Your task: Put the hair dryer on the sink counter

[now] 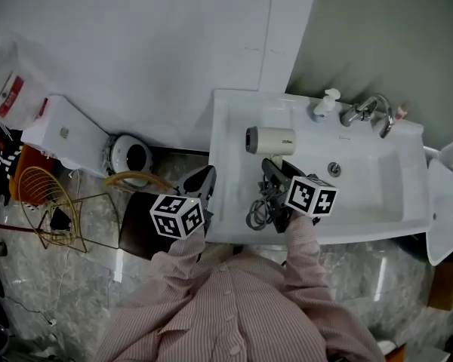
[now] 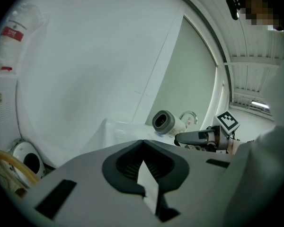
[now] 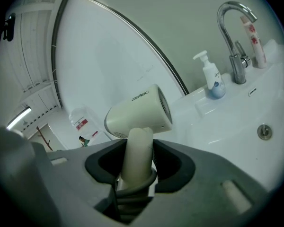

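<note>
Hair dryer (image 1: 272, 139), clamped by its handle in the right gripper (image 3: 138, 162), was held over the sink counter (image 1: 228, 127) beside the basin; the left gripper (image 2: 143, 174) was closed and empty. Level lowering was advised, with the cord (image 1: 258, 210) kept on the counter.

The dryer (image 1: 270, 139) is over the counter (image 1: 230, 119) left of the basin, with the right gripper (image 1: 272, 167) at its near side and the cord (image 1: 258, 208) bunched beside it. The left gripper (image 1: 204, 176) hangs at the counter's left edge. A tap (image 1: 371, 111) and a soap bottle (image 1: 326, 105) stand behind.
</note>
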Tool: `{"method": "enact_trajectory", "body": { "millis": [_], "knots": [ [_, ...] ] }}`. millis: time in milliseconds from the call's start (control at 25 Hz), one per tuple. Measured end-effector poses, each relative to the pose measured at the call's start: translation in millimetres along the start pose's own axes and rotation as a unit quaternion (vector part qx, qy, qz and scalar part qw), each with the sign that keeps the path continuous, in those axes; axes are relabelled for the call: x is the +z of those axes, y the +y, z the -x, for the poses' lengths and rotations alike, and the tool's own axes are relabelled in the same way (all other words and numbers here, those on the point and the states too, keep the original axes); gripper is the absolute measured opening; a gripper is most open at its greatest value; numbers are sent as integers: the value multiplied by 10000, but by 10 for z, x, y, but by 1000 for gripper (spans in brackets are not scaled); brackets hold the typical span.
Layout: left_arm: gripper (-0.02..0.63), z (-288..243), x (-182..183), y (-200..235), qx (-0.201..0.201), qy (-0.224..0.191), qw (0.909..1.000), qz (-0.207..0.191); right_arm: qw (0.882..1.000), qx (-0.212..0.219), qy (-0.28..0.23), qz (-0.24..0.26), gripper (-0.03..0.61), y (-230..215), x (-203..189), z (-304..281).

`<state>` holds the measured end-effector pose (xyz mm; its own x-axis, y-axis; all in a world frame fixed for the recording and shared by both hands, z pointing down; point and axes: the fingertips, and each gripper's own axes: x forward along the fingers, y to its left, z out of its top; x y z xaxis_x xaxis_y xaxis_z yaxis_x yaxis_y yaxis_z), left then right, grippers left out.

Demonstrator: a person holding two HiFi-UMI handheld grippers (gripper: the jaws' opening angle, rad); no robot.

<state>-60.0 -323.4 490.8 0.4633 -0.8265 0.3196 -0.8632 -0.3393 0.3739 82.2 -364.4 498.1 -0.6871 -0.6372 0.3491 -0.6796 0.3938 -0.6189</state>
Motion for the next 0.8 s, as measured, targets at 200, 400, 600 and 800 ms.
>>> {"method": "enact_trajectory", "body": {
  "millis": [200,400,600,800],
  "knots": [
    [2,-156,-150,146,-23,313,9994,143,9995,-123,296,-56,169,-111,-126,-271],
    [2,-305,-333,185,-131,620,9975,299,9980,-284,547,-127,169,-254,-237,-456],
    [2,-435,-435,208,-221,837,9956,347,9953,-535,795,-124,169,-382,-334,-579],
    [2,-510,-492,215,-261,973,9943,350,9928,-665,995,-76,169,-457,-424,-667]
  ]
}}
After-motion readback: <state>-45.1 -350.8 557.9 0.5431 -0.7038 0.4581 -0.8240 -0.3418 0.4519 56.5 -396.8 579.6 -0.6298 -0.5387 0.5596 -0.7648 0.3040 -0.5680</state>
